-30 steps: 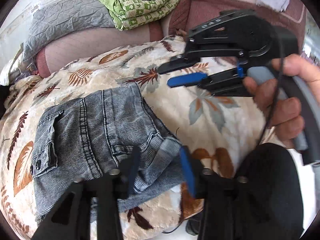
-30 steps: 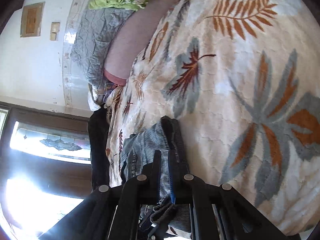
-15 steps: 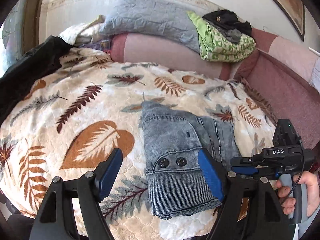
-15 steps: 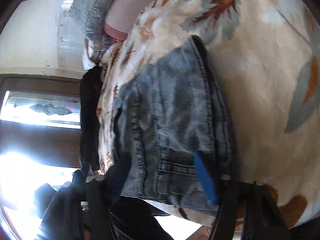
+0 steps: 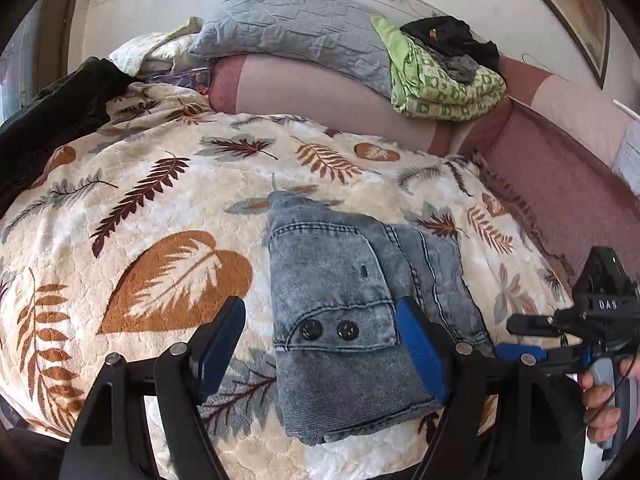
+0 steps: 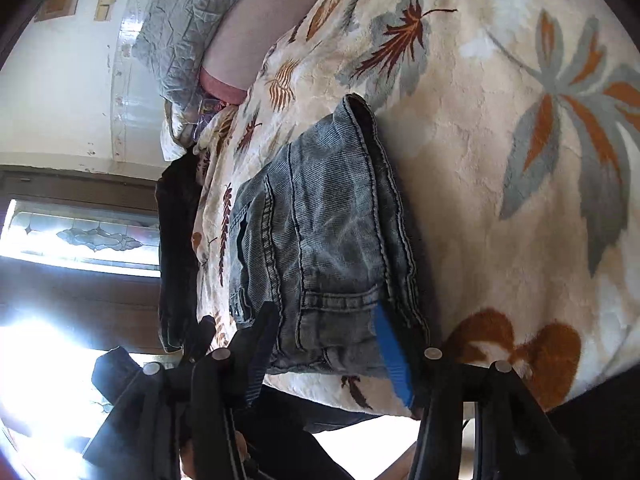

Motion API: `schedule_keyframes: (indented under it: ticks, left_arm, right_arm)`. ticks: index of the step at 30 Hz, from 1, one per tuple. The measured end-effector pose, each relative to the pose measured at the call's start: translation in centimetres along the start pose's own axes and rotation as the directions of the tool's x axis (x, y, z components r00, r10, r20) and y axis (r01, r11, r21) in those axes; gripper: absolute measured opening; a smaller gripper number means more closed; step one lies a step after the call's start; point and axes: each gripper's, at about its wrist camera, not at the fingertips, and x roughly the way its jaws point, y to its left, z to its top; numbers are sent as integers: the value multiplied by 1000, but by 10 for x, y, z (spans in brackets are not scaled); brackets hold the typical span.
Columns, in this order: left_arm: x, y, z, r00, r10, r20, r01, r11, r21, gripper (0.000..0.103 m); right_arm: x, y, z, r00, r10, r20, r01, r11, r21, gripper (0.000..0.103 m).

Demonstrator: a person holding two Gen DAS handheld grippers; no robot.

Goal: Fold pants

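The grey-blue jeans [image 5: 360, 312] lie folded into a compact rectangle on the leaf-patterned blanket [image 5: 168, 208], a two-button pocket flap on top. My left gripper [image 5: 320, 306] hovers open over their near edge, its right pad above the denim and its left pad over the blanket. At the jeans' right side a hand holds my right gripper [image 5: 516, 338]. In the right wrist view the jaws of this right gripper [image 6: 326, 344] are opening, and the near end of the jeans [image 6: 328, 220] lies loose between the pads.
A pink bolster [image 5: 312, 96] runs along the back with a grey quilted pillow [image 5: 296, 36] and a green patterned cloth [image 5: 444, 84] under dark clothes. A black garment [image 5: 52, 120] drapes the blanket's left edge. The blanket's near edge drops off just below the jeans.
The left gripper let go of the denim fold, rolled and swung left, and opened wide. The right jaws went from nearly shut on the jeans to spread apart. The jeans now rest folded.
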Motion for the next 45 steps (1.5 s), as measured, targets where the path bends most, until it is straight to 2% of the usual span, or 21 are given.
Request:
schedule_keyframes:
  ticks: [3,8,19,21,23,24,25,28,30,37,39,40,42,44,45]
  left_arm:
    - [18,5,4,999,14,-30,-14,1000,-16,78]
    - [47,-3,-9,990,44,-136,-42,999,18,78]
    - [49,-4,-17,988,94,-123,-93,996,7,83]
    - [49,-4,-17,988,98,-123,-97,995,10,83]
    - [50,-5,-17,987,102,-123,-101,995,14,83]
    - [50,-5,-17,987,102,-123,-101,995,15,83]
    - [51,-4,-17,987,100,-125,-99,995,16,83]
    - [51,-4,-17,987,98,-126,-97,995,17,83]
    - [52,-4,-17,987,103,-125,-100,995,26,84]
    - [51,-4,-17,986,99,-131,-96,995,30,85]
    - [52,-4,-17,986,104,-133,-101,994,36,86]
    - [52,-4,-17,986,106,-131,-102,994,38,86]
    - [52,-5,-16,985,107,-138,-101,994,48,86]
    - [52,-6,-13,984,113,-139,-104,992,66,86]
    - [52,-7,-12,983,117,-139,-107,991,77,86]
  right_arm:
    - [1,-10,-8,1000,19,-4,-19,998,56,54]
    - [16,-23,-6,1000,11,-8,-9,991,137,54]
    - [22,-21,2,998,-57,6,55,981,188,54]
    - [22,-13,5,997,-83,6,81,984,159,54]
    - [25,-7,6,991,-136,-3,136,985,108,46]
    - [27,-6,7,984,-178,-3,178,981,81,27]
    - [27,-6,6,980,-200,0,200,977,68,15]
    - [22,-3,3,978,-209,22,209,978,28,14]
    - [16,9,0,973,-223,54,224,974,-18,11]
    - [-14,45,-18,960,-232,156,254,957,-141,10]
    - [-9,33,-25,950,-272,152,293,946,-140,10]
    - [-4,20,-27,950,-284,128,300,947,-118,3]
    - [8,-8,-30,947,-307,90,314,947,-68,1]
    - [7,-3,-34,947,-302,113,313,943,-109,1]
    - [5,0,-34,962,-256,95,266,958,-108,1]
